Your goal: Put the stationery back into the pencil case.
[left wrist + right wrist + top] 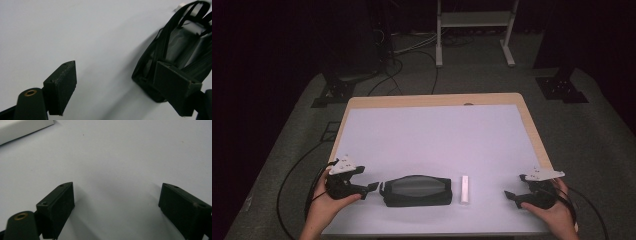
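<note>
The black fabric pouch with a clear window (pixel 417 190) lies at the worktop's (pixel 437 135) near edge. The left hand-held gripper (pixel 376 187), jaws spread, reaches its end; the grasp looks next. The right hand-held gripper (pixel 510 196) waits released, apart.

Free room and obstacles. The far and middle parts of the white table surface (pixel 432 135) lie bare, giving open passage across it. Along the near edge a black pouch (pixel 417 190) lies just ahead of the left gripper (pixel 373 187), whose spread jaws meet it at its end; a white bar (pixel 465 189) lies just beside the pouch. Bare surface separates the bar from the right gripper (pixel 510 195), jaws apart.
</note>
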Available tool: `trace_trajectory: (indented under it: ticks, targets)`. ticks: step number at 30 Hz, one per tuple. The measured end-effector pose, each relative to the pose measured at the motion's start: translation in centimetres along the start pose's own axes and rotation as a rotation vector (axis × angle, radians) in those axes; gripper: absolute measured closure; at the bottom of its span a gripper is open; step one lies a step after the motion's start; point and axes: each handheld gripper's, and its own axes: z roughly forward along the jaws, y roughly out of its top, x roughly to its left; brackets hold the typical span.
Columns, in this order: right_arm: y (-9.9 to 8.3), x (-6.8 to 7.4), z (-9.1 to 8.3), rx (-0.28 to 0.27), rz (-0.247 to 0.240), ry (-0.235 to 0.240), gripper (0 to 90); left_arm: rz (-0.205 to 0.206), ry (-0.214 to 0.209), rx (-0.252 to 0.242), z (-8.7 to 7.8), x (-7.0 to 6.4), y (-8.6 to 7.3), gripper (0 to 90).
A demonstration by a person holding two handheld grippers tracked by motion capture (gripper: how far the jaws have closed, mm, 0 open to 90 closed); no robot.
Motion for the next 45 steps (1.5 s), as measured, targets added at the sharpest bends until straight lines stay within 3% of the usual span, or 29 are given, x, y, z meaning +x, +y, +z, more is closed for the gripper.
trace_trajectory:
  ticks: [12, 14, 20, 25, 31, 36, 45]
  targets:
    - [0.0, -0.1, 0.0, 0.004, 0.005, 0.007, 11.6, -0.038, 0.12, 0.053, 0.5, 0.0, -3.4, 9.4]
    - [0.0, -0.1, 0.0, 0.003, 0.005, 0.006, 11.4, -0.061, 0.126, 0.049, 0.5, -0.2, -3.9, 9.4]
    - [0.0, 0.0, 0.0, 0.006, 0.001, 0.002, 11.3, -0.076, 0.148, 0.063, 0.7, -0.5, -5.3, 9.4]
    - [0.0, 0.1, 0.0, 0.005, 0.0, -0.002, 11.6, -0.072, 0.184, 0.063, 1.0, 0.0, -6.0, 9.4]
    - [0.0, 0.2, -0.1, 0.002, 0.006, -0.012, 14.7, -0.084, 0.179, 0.058, 1.4, 0.4, -6.4, 9.3]
    - [0.4, 0.6, -0.5, 0.017, 0.036, -0.039, 28.7, -0.073, 0.192, 0.065, 1.5, 0.3, -6.4, 7.6]
    - [1.5, 2.4, -0.9, 0.034, 0.091, -0.057, 30.7, -0.074, 0.192, 0.065, 1.5, 0.3, -6.4, 7.6]
